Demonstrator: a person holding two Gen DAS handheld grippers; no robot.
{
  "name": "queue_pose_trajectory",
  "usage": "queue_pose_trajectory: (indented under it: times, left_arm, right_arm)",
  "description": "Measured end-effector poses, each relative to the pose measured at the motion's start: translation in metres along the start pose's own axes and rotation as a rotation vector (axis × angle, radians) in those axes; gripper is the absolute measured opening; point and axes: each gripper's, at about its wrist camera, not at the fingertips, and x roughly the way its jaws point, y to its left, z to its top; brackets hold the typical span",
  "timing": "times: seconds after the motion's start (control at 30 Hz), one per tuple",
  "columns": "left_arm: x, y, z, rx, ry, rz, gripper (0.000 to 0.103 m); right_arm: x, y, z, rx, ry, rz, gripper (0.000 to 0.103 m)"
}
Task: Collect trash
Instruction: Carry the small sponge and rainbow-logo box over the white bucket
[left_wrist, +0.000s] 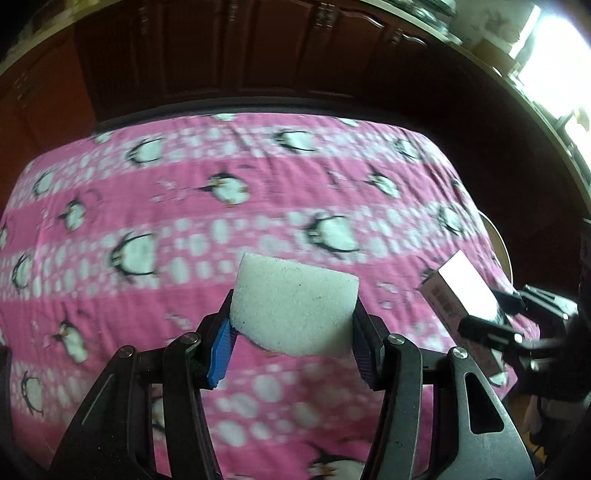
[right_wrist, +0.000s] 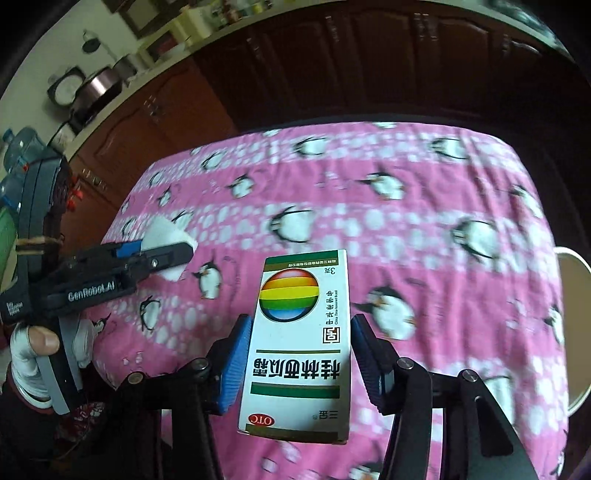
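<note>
Foam block (left_wrist: 295, 314) in left claw (left_wrist: 293, 334)

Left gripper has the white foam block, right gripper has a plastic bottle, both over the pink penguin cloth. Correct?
One error: the right gripper holds a white medicine box, not a bottle, as the right wrist view shows. The left gripper does hold the white foam block, both over the pink penguin cloth.

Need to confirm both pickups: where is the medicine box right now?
The medicine box is clamped in the right claw, held over the pink penguin cloth; the left wrist view shows it at far right.
</note>
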Motion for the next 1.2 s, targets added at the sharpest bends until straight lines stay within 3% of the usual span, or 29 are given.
queue_pose_trajectory:
  times: [0.13, 0.23, 0.47, 0.73, 1.2]
  left_arm:
    - [0.007, -0.025, 0.004, 0.038, 0.013, -0.015, 0.053]
    - [0.012, -0.038, 0.003, 0.057, 0.026, -0.022, 0.053]
    - [0.017, -0.046, 0.002, 0.071, 0.045, -0.018, 0.053]
    - [0.011, -0.057, 0.012, 0.088, 0.027, -0.026, 0.053]
    - [0.025, -0.147, 0.039, 0.224, 0.036, -0.130, 0.053]
  right_arm:
    - [0.000, -0.021, -0.008, 0.023, 0.023, -0.028, 0.051]
    - [0.010, -0.031, -0.015, 0.007, 0.091, -0.066, 0.051]
    - [0.036, -0.030, -0.020, -0.035, 0.158, -0.124, 0.051]
    - [-0.002, -0.044, -0.020, -0.012, 0.053, -0.100, 0.050]
    - [-0.085, -0.158, -0.026, 0.231, -0.091, -0.171, 0.050]
